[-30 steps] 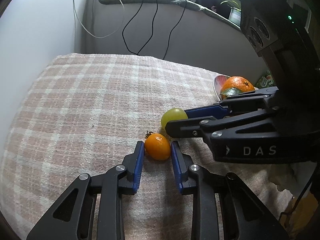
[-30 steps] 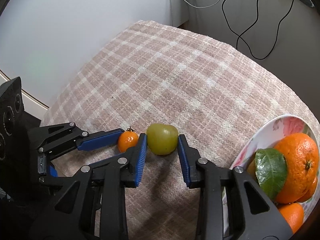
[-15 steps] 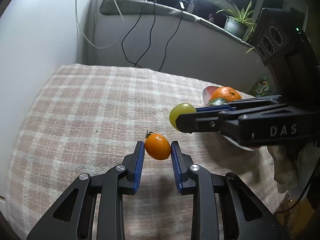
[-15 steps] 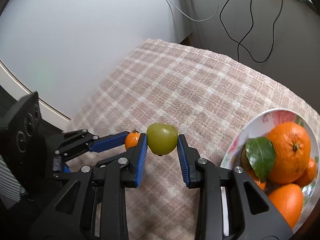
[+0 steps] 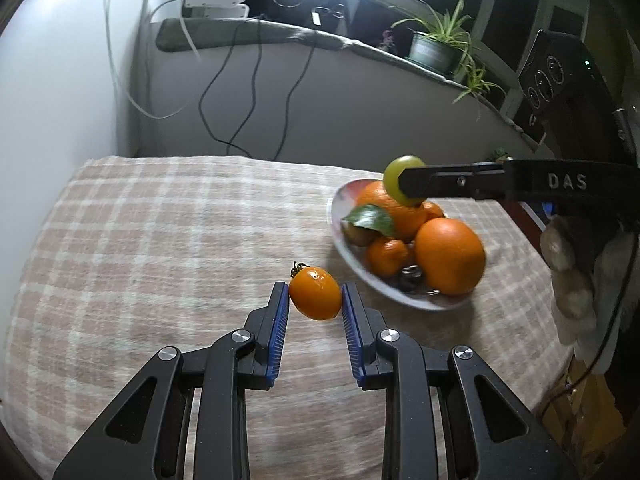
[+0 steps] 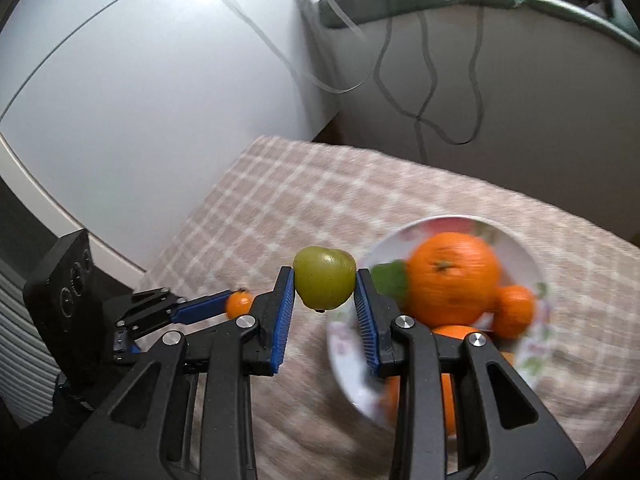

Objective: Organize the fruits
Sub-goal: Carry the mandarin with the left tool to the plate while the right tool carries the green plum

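Both grip: left gripper point(image 5: 314, 296) glossy oval tomato point(image 5: 315, 293); right gripper point(image 6: 325, 286) smooth green fruit point(image 6: 324, 282).

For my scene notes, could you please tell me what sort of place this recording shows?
Probably a room in a home: a table under a checked cloth carries a plate of oranges, and a windowsill behind holds a potted plant and trailing cables.

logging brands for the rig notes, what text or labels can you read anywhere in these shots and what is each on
"DAS": white letters on the black side of the right gripper, seen from the left wrist view; the word runs on out of sight.
Nothing else reads: the small green packet beyond the plate is too small, and the left gripper shows no lettering.
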